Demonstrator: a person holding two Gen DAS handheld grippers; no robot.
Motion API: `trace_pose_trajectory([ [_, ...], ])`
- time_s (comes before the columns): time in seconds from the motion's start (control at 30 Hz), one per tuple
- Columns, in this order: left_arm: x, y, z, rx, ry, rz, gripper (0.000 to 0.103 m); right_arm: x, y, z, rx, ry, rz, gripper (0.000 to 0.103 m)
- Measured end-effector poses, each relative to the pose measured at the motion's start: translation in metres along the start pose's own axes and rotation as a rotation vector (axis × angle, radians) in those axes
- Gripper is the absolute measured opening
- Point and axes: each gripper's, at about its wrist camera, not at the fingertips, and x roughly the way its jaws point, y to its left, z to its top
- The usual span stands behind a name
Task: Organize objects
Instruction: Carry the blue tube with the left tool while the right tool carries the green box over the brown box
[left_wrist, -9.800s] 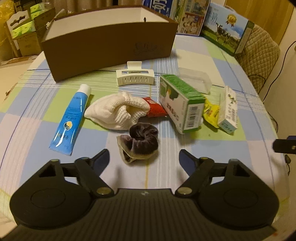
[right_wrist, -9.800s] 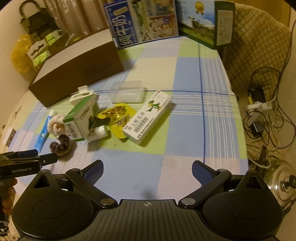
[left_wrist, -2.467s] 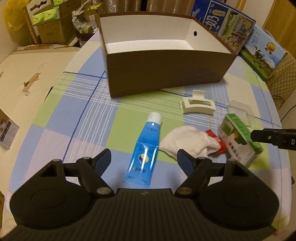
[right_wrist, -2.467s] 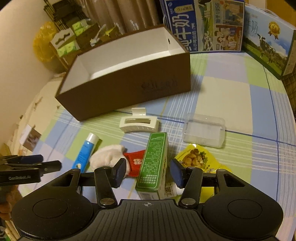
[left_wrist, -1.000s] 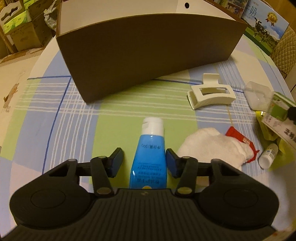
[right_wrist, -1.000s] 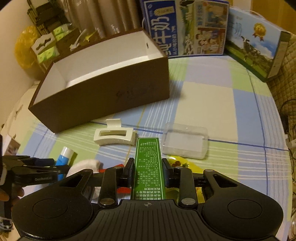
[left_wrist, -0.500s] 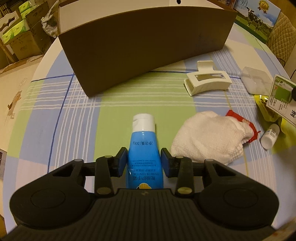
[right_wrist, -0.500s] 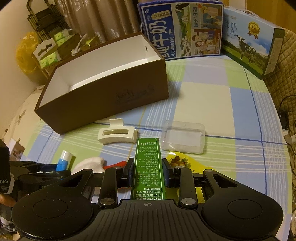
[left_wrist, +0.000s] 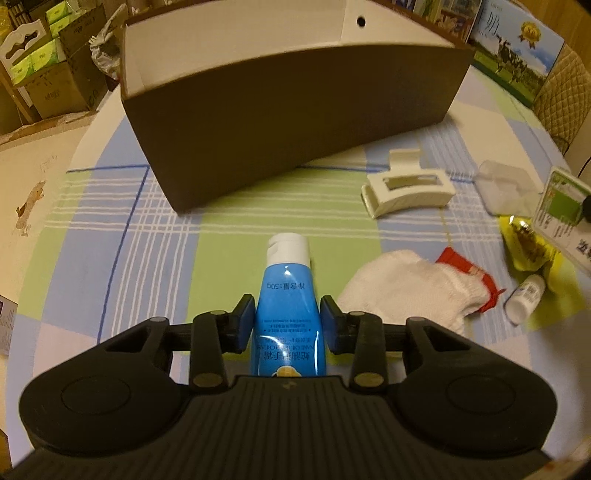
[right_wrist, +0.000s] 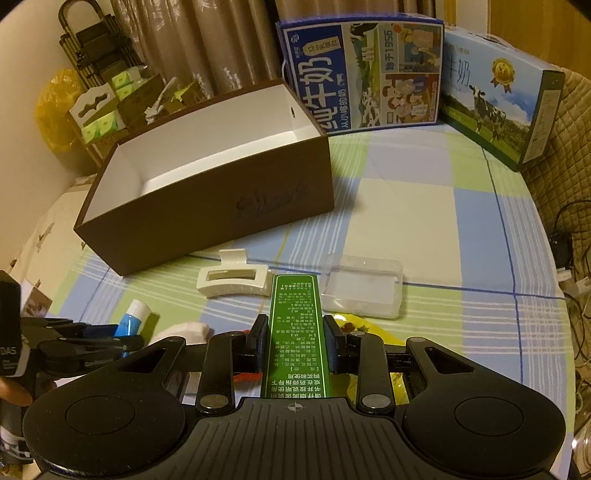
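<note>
My left gripper (left_wrist: 287, 321) is shut on a blue tube (left_wrist: 286, 295) with a white cap, held off the checked tablecloth and pointing at the brown box (left_wrist: 288, 118). My right gripper (right_wrist: 294, 339) is shut on a green carton (right_wrist: 294, 332), lifted and aimed at the same open brown box (right_wrist: 229, 206), whose white inside is bare. On the cloth lie a white hair claw (left_wrist: 406, 188), a white glove (left_wrist: 406, 291) over a red packet (left_wrist: 465, 267), a clear plastic case (right_wrist: 360, 290), a yellow snack bag (left_wrist: 524, 240) and a small white bottle (left_wrist: 524, 297).
Two milk cartons (right_wrist: 365, 70) stand at the table's far edge. A quilted chair (right_wrist: 572, 147) and cables sit to the right. Shelves and cardboard boxes (left_wrist: 48, 70) are off the table's left side. A hand (right_wrist: 14, 387) holds the left gripper.
Both grippers closed on their objects about a second ago. Since then the blue tube and the green carton have risen a little and moved closer to the box.
</note>
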Motion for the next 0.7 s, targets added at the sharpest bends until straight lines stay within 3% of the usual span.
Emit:
trace_pose_trajectory([
  [0.7,-0.089,0.007,0.044,-0.056,-0.238,-0.061,0.033,-0.002,0.011,0.033,-0.068,-0.057,0.036,0.027],
])
